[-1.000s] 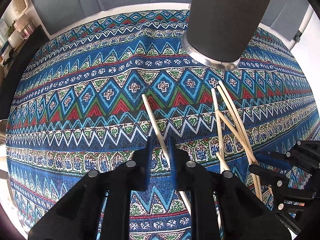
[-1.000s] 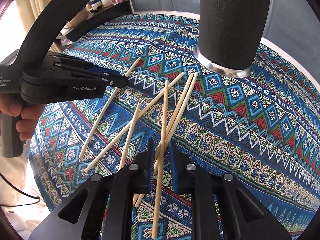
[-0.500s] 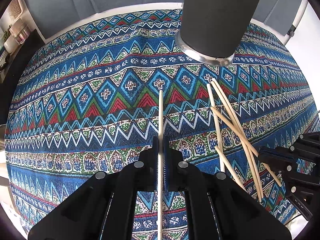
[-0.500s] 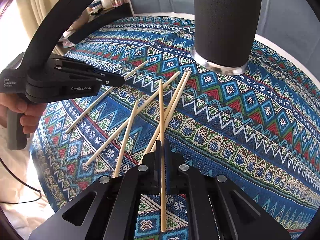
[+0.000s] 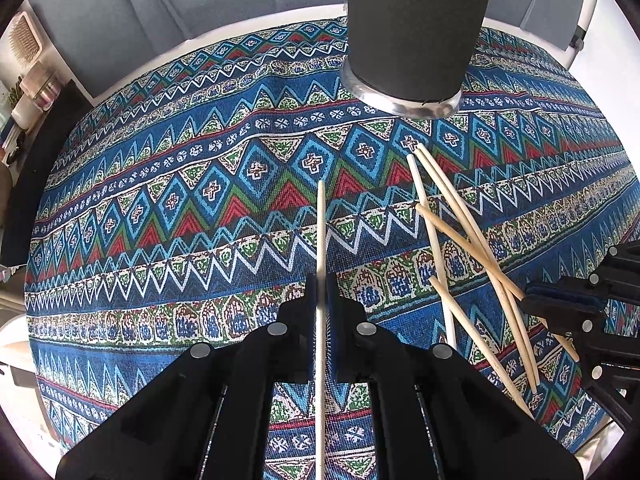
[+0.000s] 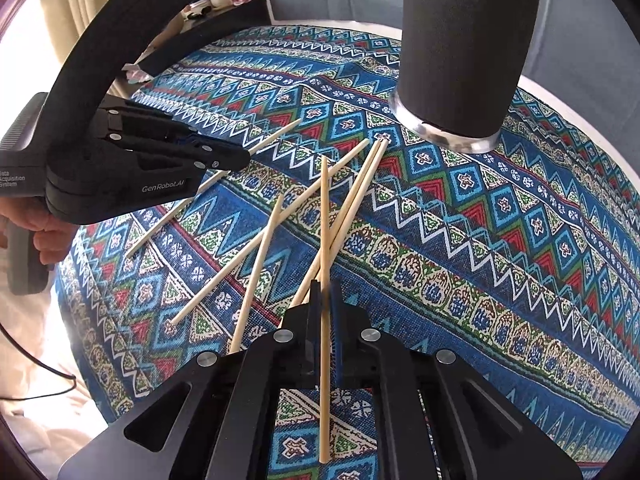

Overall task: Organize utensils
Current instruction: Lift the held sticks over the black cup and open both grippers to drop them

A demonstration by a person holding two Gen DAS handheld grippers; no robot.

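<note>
Both claws have just closed, each on one wooden stick. The left claw point(image 5: 320, 304) now pinches a chopstick point(image 5: 321, 232) that was lying loose between its open jaws a moment ago, and the right claw point(image 6: 325, 304) grips another chopstick point(image 6: 324, 220) in the same way. I judge the next step is to carry them to the dark holder point(image 6: 464, 48), which stands ahead of both claws. Four loose sticks point(image 6: 256, 256) lie just left of the right claw, on the bench under a patterned cloth point(image 5: 160, 208). A grey wall and a shelf are behind.
</note>
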